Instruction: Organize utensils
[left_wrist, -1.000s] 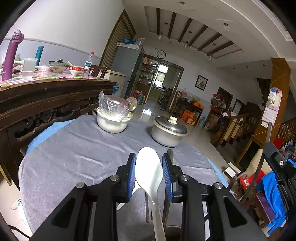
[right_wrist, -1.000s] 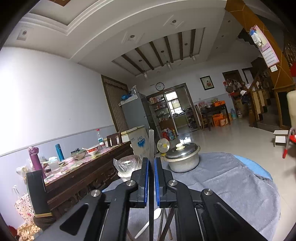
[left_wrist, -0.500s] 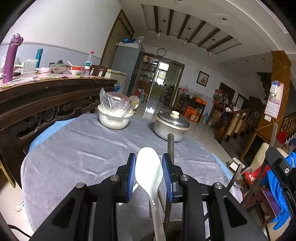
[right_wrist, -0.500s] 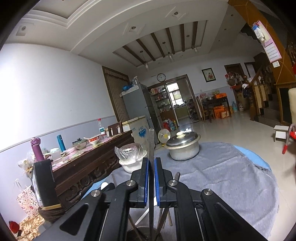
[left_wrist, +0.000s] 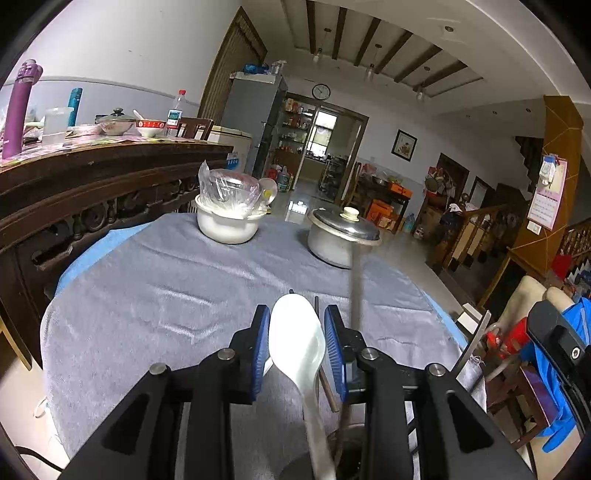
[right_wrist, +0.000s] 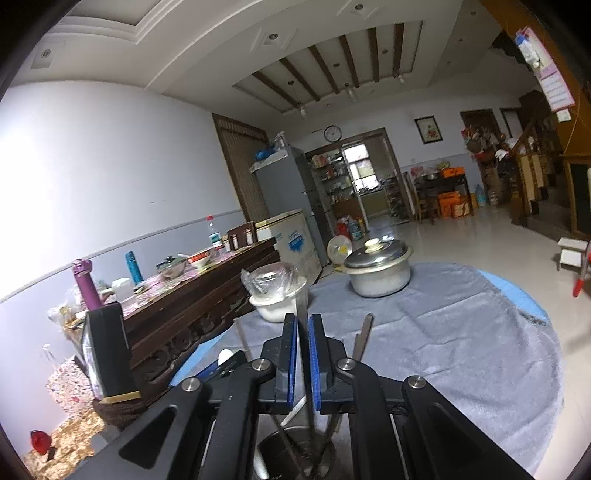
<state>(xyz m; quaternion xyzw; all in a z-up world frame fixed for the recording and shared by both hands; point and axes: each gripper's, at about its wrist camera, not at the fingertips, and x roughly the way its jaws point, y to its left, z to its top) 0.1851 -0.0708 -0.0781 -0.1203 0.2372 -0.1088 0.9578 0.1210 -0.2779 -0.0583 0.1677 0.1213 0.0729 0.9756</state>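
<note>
Pinching a white spoon bowl-up, the left gripper hovers over the metal utensil cup (near table edge) while the right gripper clamps a thin metal utensil standing in it.

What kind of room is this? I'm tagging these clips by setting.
Most likely a lived-in home's open dining and living area: a cloth-covered round table with a lidded metal pot, a wooden sideboard crowded with dishes, and a refrigerator beside a pantry doorway.
</note>
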